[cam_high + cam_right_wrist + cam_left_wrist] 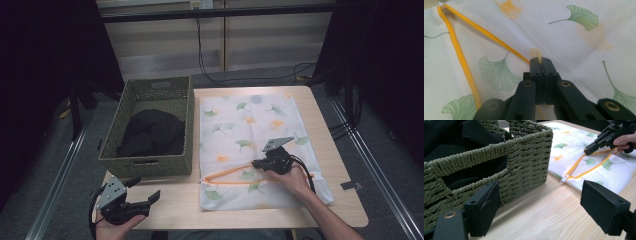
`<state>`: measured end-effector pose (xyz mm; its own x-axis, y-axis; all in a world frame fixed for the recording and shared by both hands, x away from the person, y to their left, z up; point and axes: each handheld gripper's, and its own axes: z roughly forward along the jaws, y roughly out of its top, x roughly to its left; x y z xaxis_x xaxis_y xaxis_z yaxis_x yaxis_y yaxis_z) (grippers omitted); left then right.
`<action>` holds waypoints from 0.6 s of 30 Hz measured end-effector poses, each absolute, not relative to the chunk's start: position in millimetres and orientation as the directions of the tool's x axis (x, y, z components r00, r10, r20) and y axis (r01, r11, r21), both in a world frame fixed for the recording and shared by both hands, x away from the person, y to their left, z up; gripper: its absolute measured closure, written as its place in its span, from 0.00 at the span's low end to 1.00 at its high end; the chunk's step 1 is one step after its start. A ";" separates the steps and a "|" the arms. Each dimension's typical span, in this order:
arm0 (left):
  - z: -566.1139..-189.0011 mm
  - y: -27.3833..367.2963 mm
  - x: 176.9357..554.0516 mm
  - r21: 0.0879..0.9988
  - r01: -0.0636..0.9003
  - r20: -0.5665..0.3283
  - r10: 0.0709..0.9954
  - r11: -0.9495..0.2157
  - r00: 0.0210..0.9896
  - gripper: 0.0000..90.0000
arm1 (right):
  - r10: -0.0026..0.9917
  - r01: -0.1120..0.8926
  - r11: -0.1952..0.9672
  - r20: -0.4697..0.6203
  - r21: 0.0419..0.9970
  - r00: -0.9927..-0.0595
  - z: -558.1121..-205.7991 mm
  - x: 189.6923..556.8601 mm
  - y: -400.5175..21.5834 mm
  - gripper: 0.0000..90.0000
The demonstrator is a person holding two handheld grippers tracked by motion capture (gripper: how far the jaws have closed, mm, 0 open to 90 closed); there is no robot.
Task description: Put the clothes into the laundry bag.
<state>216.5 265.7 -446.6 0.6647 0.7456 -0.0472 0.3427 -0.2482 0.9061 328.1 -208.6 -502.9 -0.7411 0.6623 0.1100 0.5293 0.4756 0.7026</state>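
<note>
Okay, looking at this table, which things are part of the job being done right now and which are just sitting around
In the job:
- laundry bag, zip opening pinched at its orange edge
- right gripper, shut on that edge
- basket with dark clothes
- left gripper, open, waiting

Lying about:
- cables on the floor
- small grey piece at the table's right edge

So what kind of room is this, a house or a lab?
Probably a lab or recording room, not a home. One small wooden table stands between dark curtains, metal rails run along the floor, and cables hang down the back wall.
</note>
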 end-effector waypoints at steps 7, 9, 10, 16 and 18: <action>-446.4 265.5 216.5 0.907 0.341 -0.048 0.747 -0.245 0.663 0.18 | 0.663 0.537 0.446 0.139 0.716 -0.736 -501.8 328.3 -208.4 1.00; -446.0 266.0 216.2 0.909 0.338 -0.046 0.748 -0.244 0.662 0.18 | 0.665 0.540 0.428 0.152 0.725 -0.731 -498.8 327.7 -209.2 1.00; -445.9 266.3 216.1 0.909 0.338 -0.044 0.749 -0.245 0.662 0.18 | 0.665 0.541 0.422 0.156 0.728 -0.730 -498.1 327.8 -209.6 1.00; -445.9 266.1 216.1 0.909 0.338 -0.045 0.749 -0.245 0.662 0.17 | 0.670 0.548 0.386 0.182 0.742 -0.720 -490.2 327.5 -211.0 1.00; -445.8 266.2 216.1 0.906 0.341 -0.040 0.754 -0.249 0.656 0.17 | 0.663 0.538 0.372 0.189 0.756 -0.724 -486.3 327.6 -211.5 1.00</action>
